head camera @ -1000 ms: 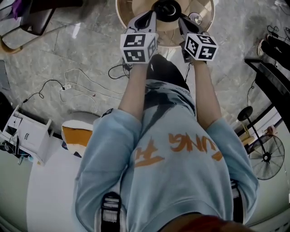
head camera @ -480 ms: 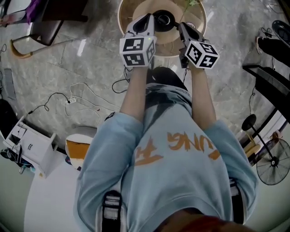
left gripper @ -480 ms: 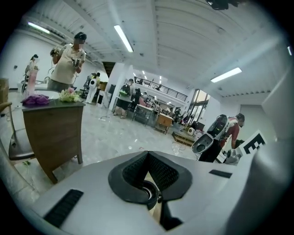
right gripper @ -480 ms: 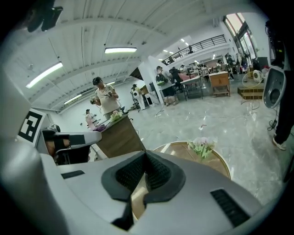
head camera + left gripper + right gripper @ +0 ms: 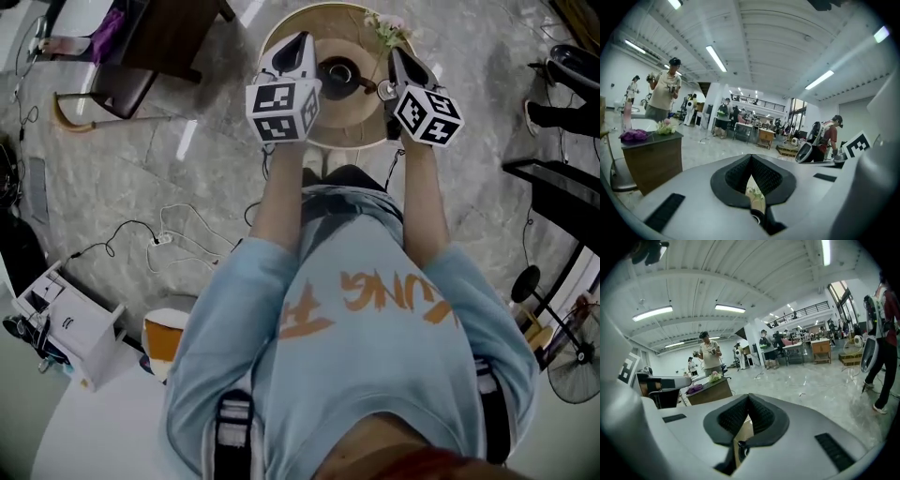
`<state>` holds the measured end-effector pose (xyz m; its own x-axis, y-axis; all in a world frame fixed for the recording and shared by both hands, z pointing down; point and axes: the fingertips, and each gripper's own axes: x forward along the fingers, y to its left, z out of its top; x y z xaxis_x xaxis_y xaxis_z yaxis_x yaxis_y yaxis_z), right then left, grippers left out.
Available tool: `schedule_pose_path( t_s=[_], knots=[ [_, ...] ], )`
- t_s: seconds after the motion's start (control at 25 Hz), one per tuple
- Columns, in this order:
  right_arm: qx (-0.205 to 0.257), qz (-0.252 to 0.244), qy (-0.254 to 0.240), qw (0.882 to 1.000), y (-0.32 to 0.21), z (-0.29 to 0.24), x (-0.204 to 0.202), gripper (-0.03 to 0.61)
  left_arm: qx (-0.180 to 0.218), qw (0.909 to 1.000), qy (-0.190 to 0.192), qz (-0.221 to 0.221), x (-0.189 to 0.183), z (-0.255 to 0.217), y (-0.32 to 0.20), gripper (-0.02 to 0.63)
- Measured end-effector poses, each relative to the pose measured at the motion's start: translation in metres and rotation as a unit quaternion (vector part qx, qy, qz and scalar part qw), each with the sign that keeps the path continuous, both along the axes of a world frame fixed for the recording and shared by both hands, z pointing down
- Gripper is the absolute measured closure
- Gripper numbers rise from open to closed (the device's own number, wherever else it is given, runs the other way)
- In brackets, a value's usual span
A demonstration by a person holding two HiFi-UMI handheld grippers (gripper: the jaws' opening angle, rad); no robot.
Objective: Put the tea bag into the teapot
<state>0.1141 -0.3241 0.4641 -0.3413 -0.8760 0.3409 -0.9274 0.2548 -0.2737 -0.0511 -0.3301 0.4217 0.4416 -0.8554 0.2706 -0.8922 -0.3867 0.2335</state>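
In the head view a dark teapot stands in the middle of a round beige table. My left gripper is raised over the table left of the teapot, and my right gripper is raised right of it. A small shiny cup sits by the right gripper. In the left gripper view the left gripper has its pads together at the tip with nothing between them. The right gripper is likewise shut and empty in its own view. No tea bag shows in any view.
A sprig of flowers stands at the table's far right. A dark wooden desk is at upper left, cables and a white box lie on the floor at left, and a fan stands at lower right. People stand in the hall.
Both grippers have risen, staying either side of the teapot. The round table and teapot now show lower and more fully in the head view.
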Motion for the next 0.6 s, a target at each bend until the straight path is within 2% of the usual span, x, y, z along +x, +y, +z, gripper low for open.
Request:
schedule_pose_path(
  t_s=[0.28, 0.6],
  knots=[
    [0.088, -0.017, 0.046, 0.995, -0.009, -0.069, -0.004, 0.566, 0.075, 0.9971, -0.013, 0.008, 0.0, -0.069, -0.005, 0.588],
    [0.168, -0.012, 0.043, 0.985, -0.016, -0.142, 0.007, 0.567, 0.144, 0.9894, -0.019, 0.012, 0.005, -0.138, -0.016, 0.588]
  ],
)
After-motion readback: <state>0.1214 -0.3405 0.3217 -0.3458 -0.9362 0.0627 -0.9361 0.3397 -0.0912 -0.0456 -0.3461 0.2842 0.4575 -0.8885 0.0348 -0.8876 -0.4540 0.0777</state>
